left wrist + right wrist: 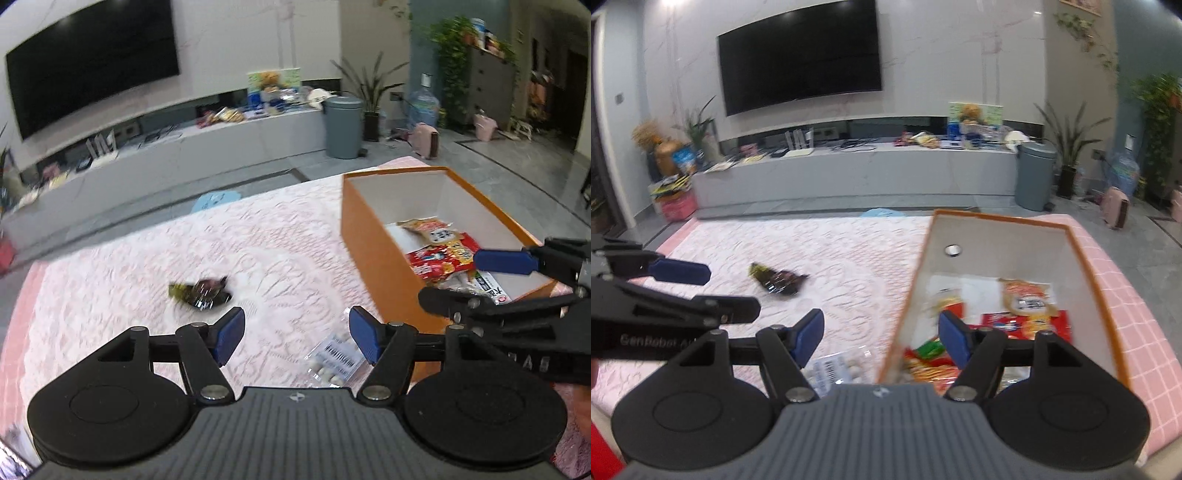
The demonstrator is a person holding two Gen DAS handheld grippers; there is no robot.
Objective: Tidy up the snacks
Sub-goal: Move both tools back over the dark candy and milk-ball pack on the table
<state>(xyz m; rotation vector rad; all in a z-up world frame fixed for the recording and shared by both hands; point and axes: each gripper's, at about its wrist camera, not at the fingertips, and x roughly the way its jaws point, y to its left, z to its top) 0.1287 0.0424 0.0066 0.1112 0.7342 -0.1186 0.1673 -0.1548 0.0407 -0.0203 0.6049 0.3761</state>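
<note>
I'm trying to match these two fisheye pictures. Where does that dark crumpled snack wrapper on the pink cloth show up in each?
Left wrist view: dark snack wrapper lies left of centre on the cloth, just beyond the left finger.
Right wrist view: the wrapper lies left of centre, well left of the box.
Shared landmark: the orange box stands to its right in both.

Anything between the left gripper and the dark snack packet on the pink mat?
Nothing visible. The left gripper, fingers open and empty, faces the dark snack packet across bare mat. The clear packet lies off to the right.
</note>
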